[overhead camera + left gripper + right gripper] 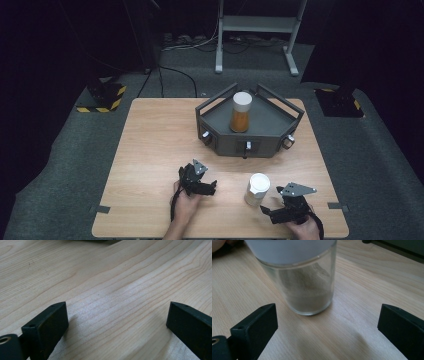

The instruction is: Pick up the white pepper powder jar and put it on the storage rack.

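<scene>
Looking along my right gripper [327, 327], I see its two black jaws standing wide apart at the bottom corners, with bare wood between them and nothing pressed by either. Just ahead, a little left of the midline, a clear glass jar [308, 292] stands upright on the light wooden table [367, 290]. It has a white lid [289, 250] that runs off the top edge, and pale beige powder lies heaped unevenly inside, higher toward one side. The jar sits beyond the jaw tips, apart from both. At the far upper right, the edge of a dark grey tray [397, 247] crosses the corner.
</scene>
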Demonstrator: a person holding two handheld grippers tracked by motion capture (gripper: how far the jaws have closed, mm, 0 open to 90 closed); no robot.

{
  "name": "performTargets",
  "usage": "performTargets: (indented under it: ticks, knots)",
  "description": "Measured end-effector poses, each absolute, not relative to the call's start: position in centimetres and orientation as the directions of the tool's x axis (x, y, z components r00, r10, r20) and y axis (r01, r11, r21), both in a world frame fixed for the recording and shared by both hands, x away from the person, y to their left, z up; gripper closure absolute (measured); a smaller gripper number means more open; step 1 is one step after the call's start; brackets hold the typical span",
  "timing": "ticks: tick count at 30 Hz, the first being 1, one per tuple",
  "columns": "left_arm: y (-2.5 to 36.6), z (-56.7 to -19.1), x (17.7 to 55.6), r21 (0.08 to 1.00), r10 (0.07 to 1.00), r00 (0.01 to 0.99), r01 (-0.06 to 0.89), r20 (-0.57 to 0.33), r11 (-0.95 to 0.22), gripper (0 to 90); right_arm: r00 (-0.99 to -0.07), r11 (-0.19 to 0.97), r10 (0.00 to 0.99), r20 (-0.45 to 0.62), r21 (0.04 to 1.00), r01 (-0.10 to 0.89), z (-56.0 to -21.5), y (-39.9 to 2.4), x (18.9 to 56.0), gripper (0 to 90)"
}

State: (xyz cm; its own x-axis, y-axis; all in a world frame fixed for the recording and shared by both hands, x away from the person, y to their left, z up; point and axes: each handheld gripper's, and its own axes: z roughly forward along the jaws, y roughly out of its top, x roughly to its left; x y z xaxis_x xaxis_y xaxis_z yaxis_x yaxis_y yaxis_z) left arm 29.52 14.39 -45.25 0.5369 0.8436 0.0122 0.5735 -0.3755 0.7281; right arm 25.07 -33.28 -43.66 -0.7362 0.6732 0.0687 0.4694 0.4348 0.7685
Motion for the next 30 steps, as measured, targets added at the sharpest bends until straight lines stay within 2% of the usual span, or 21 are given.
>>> performTargets:
  ticks: [17, 30]
  knots:
    - [14.4, -45.2, 29.5, 0.726, 0.843, 0.538, 0.574, 0.014, -0.378, 4.2, -0.766, 0.437, 0.639, 0.068, 0.788, 0.434, -43.4, -31.3, 26.4, 4.3]
    - [14.4, -45.3, 29.5, 0.729, 0.844, 0.536, 0.574, 0.012, -0.374, 4.3, -0.777, 0.446, 0.627, 0.047, 0.797, 0.408, -43.4, -29.9, 27.0, 12.0]
